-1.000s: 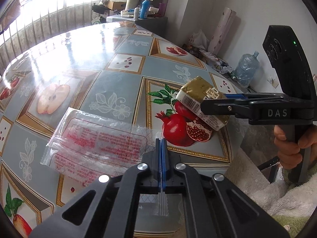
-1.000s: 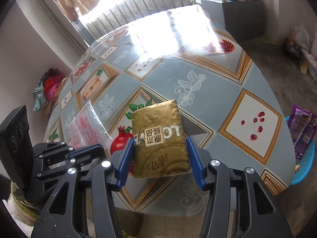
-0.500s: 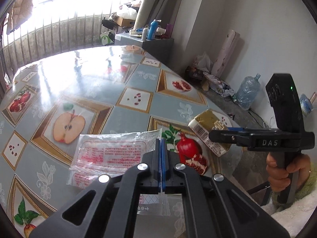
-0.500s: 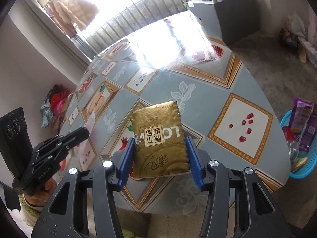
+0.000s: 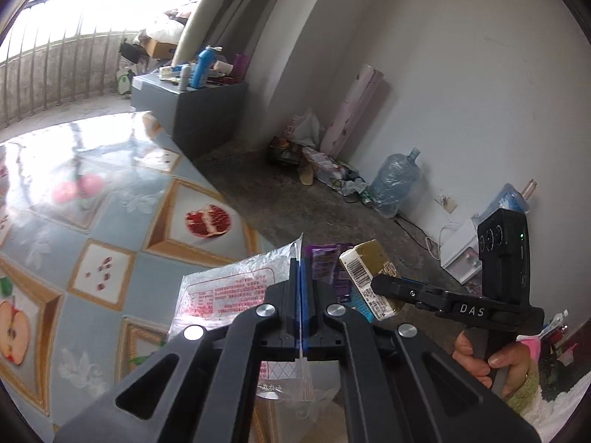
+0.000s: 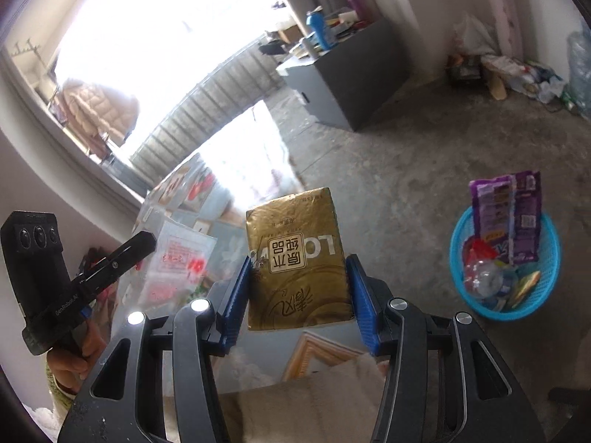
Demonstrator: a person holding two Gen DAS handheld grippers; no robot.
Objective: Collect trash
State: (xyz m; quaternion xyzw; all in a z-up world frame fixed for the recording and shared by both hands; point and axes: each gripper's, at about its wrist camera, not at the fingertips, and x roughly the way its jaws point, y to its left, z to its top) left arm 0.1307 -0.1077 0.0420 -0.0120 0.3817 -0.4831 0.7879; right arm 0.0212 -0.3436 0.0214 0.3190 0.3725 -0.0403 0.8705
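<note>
My left gripper (image 5: 300, 269) is shut on a clear plastic bag with red print (image 5: 225, 291), which hangs lifted off the table past its right edge. My right gripper (image 6: 299, 277) is shut on a gold tissue pack (image 6: 297, 258), its blue pads pressing both sides. In the left wrist view the gold pack (image 5: 369, 277) and the right gripper (image 5: 391, 286) show to the right. In the right wrist view the clear bag (image 6: 173, 262) and the left gripper (image 6: 142, 241) show at left. A blue mesh basket (image 6: 543, 288) on the floor at right holds a purple wrapper (image 6: 509, 214) and other trash.
The fruit-patterned table (image 5: 110, 229) lies to the left. A grey cabinet (image 5: 199, 110) with bottles stands by the window. A water jug (image 5: 395, 181), a pink roll and floor clutter line the far wall. A hand (image 5: 487, 361) grips the right gripper's handle.
Both grippers have lifted and swung right, off the table toward the floor side, carrying the clear bag and the gold pack. The blue basket has come fully into the right wrist view.
</note>
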